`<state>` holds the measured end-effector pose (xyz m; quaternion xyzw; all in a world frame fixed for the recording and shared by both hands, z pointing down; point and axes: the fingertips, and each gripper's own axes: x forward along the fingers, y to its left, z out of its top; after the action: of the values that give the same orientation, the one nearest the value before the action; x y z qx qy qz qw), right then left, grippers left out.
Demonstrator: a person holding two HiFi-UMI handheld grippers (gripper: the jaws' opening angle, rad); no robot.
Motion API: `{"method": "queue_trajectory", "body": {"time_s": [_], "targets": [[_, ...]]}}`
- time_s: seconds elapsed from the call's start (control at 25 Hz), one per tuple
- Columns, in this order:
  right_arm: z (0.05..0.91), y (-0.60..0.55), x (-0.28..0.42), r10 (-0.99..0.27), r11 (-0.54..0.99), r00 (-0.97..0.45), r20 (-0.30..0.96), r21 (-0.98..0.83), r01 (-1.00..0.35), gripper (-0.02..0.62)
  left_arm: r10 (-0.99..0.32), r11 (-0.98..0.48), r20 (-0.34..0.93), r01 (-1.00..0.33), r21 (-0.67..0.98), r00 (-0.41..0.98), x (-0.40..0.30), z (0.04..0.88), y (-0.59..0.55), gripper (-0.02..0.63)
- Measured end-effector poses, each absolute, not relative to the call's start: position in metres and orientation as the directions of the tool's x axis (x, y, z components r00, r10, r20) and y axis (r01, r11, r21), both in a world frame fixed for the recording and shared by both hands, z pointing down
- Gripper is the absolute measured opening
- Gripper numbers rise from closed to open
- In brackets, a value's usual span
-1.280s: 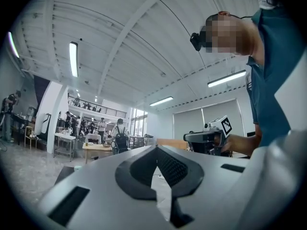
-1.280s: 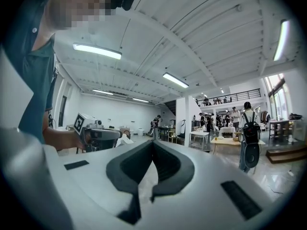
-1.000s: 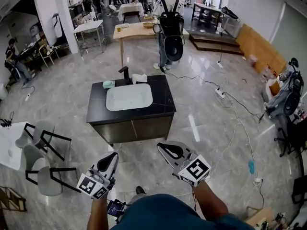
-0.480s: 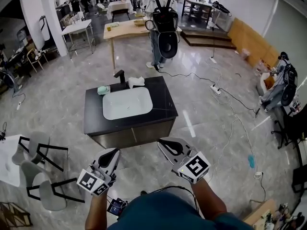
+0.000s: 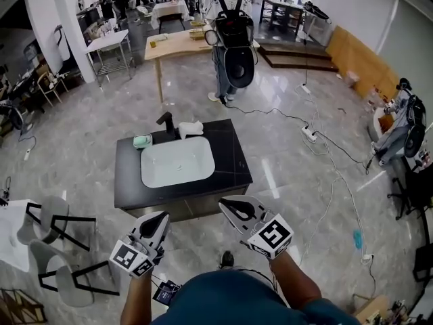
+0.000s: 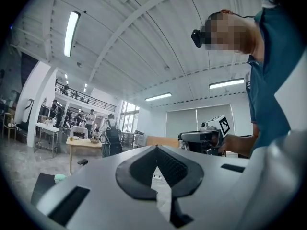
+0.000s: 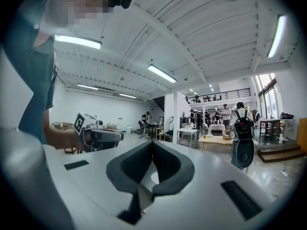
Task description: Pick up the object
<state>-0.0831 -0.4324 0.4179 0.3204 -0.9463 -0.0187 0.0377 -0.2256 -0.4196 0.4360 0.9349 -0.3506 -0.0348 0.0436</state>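
A black counter with a white basin stands on the floor ahead of me. At its far edge are a black tap, a pale green item on the left and a white item on the right. My left gripper and right gripper hover side by side just short of the counter's near edge, both pointing level at it. Both are shut with nothing between the jaws, as each gripper view shows: left gripper, right gripper.
Grey chairs stand at the left near a white table. Cables trail over the floor to the right. Behind the counter, a person with a black backpack stands by a wooden table.
The counter has come nearer to both grippers; its near edge now lies just ahead of their tips. The grippers keep the same pose, both still shut.
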Motion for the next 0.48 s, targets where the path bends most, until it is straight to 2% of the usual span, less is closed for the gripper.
{"method": "queue_trajectory", "body": {"time_s": [0.48], "targets": [[0.428,-0.545,-0.044,-0.551,0.834,-0.832,0.067,0.039,-0.550,0.014,-0.701,-0.708,-0.001,-0.695,0.126,0.713,-0.176,0.452,-0.526,0.005]]}}
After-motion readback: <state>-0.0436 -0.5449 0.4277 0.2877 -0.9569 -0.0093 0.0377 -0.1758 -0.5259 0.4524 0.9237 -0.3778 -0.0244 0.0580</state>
